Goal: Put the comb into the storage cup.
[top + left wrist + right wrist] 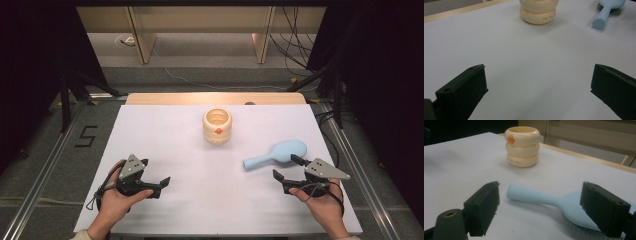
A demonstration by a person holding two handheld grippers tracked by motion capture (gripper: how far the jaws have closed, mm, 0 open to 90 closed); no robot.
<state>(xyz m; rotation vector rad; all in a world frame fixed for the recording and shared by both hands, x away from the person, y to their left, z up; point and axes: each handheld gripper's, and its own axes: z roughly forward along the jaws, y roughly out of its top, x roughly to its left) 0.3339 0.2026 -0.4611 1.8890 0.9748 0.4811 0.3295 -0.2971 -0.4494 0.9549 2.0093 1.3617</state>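
Both claws, left [161, 186] and right [283, 167], are standing apart, gripping nothing; right is flanking the brush [554, 201] on the counter [200, 175].

hairbrush [278, 153] light blue; cup [217, 126] cream, orange spot; table [200, 190] white

Counted on the table [165, 210]: one cream ringed cup [217, 126], one light-blue hairbrush [276, 154] lying just beyond the right gripper's [286, 169] fingers. Two grippers total, left gripper [161, 186] included.
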